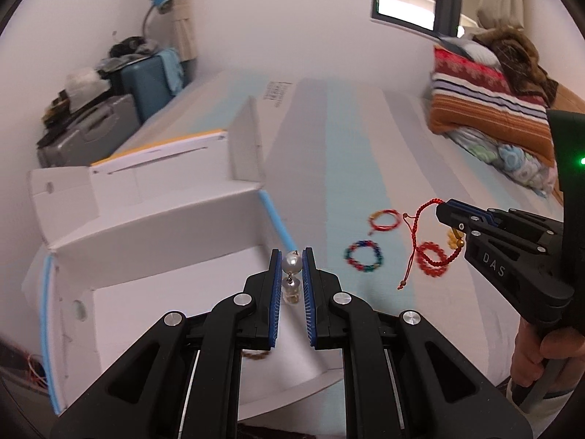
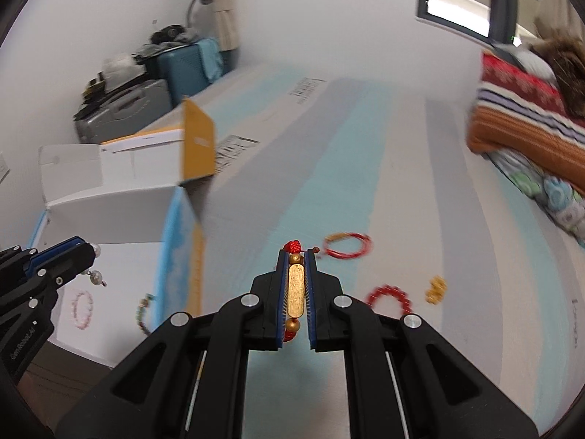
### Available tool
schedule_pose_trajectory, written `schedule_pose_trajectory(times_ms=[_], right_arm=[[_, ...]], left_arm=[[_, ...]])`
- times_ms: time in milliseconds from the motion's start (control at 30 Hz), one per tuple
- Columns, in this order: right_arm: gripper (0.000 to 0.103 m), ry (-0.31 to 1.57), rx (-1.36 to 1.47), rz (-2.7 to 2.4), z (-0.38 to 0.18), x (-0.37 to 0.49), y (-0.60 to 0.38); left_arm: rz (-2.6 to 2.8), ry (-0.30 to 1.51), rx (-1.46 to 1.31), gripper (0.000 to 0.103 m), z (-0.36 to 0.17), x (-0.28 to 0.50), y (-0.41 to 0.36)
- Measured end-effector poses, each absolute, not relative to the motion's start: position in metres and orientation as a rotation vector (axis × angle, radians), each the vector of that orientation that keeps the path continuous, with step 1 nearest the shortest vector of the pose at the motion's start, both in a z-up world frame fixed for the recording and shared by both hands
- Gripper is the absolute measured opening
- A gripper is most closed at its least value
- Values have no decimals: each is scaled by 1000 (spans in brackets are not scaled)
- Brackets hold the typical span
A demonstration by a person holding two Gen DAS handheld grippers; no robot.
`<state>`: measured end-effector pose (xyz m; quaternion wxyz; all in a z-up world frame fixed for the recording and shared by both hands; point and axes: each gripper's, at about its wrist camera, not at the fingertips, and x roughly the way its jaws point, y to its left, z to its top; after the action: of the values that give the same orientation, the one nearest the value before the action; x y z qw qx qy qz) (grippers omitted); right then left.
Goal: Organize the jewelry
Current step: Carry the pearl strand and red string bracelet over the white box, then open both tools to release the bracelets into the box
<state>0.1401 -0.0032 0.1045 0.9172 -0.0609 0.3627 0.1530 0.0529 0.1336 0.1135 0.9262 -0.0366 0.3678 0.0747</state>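
My left gripper (image 1: pixel 292 256) is shut on a pearl drop piece (image 1: pixel 291 264), held over the open white box (image 1: pixel 146 241). In the right wrist view the left gripper (image 2: pixel 87 252) shows at the left edge with the pearls (image 2: pixel 95 277) dangling over the box (image 2: pixel 109 201). My right gripper (image 2: pixel 295 254) is shut on a red cord bracelet with a gold bar (image 2: pixel 295 289), lifted above the bed. Seen from the left wrist, the right gripper (image 1: pixel 444 214) carries the red cord (image 1: pixel 416 226), whose tails hang down.
On the striped bed cover (image 1: pixel 329 128) lie a red-gold bangle (image 1: pixel 384 219), a multicolour bead bracelet (image 1: pixel 365 256), a red bead bracelet (image 1: pixel 433 260) and a small gold piece (image 2: pixel 435 289). A pink bracelet (image 2: pixel 82 309) lies in the box. Folded quilts (image 1: pixel 486 98) sit far right, suitcases (image 1: pixel 109 124) far left.
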Motion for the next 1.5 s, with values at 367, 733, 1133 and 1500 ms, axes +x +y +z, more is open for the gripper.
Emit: schedule_pose_trajectory(times_ms=[367,733,1133,1500], right_arm=[[8,728,-178,446,116,120,82],[8,802,-263,508,77,109,145],[8,922,-317,507,25,114,176],[9,956,-328,498,13,113,182]], left_arm=[[289,766,-119,11,110,13,210],[372,826,-174,11,81,-6,262],[401,913,-205,11,42,-7,287],[420,969,-212,11,24,-6,298]])
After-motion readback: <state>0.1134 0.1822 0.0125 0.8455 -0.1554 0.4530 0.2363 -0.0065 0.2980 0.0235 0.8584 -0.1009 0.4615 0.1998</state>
